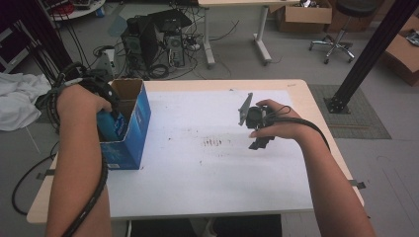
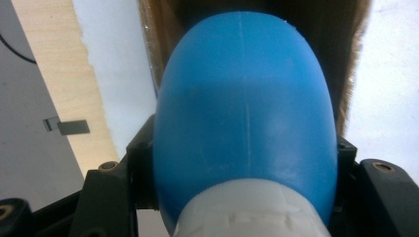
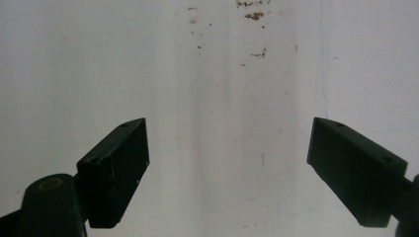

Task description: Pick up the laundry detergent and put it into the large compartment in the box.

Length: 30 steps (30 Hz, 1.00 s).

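Close up against a rounded blue bottle (image 2: 244,128) with a white cap end (image 2: 252,210) at the bottom, clamped between the black jaws of the left hand-held gripper (image 2: 244,173) (jaws just visible on either side). Behind, the brown cardboard inside of a box (image 2: 153,44). Further left, white sheet and pale wooden worktop (image 2: 59,74).

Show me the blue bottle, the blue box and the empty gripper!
blue bottle (image 2: 244,128), left gripper view, its rounded body.
blue box (image 1: 134,129), high view, its blue side wall.
right gripper (image 3: 227,168), right gripper view, between its open jaws.
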Each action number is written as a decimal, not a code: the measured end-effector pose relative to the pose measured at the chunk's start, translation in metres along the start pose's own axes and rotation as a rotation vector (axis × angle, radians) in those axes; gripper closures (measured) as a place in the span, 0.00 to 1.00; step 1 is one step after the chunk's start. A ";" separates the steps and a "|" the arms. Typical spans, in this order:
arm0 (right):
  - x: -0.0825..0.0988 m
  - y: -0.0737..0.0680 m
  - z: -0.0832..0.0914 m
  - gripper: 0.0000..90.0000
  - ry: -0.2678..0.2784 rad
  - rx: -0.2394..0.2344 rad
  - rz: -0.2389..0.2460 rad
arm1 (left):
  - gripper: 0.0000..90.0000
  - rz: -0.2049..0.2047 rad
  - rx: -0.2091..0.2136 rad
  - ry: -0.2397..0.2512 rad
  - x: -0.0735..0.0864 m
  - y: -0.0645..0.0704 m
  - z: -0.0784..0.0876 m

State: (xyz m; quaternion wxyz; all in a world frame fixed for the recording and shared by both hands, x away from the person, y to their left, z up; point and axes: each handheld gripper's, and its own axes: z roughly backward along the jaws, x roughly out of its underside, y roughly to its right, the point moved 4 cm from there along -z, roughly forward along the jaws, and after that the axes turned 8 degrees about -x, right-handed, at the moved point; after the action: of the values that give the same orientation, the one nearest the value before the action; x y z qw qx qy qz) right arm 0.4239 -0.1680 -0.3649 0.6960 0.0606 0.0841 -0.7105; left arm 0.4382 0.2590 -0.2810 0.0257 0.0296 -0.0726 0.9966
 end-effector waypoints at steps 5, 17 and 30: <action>-0.001 0.000 0.000 0.18 0.000 -0.001 0.002 | 0.43 -0.013 -0.006 0.001 -0.002 0.004 -0.013; -0.001 0.001 0.000 0.18 -0.002 -0.002 0.003 | 0.43 -0.053 -0.031 -0.011 -0.006 0.015 -0.030; -0.004 0.001 -0.005 0.18 -0.012 -0.009 0.004 | 0.43 -0.056 -0.005 -0.003 -0.006 0.017 -0.046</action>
State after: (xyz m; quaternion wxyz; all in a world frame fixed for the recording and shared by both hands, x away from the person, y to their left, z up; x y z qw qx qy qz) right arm 0.4253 -0.1632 -0.3689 0.6983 0.0533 0.0832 -0.7089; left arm 0.4407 0.2488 -0.3295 0.0535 0.0329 -0.0740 0.9953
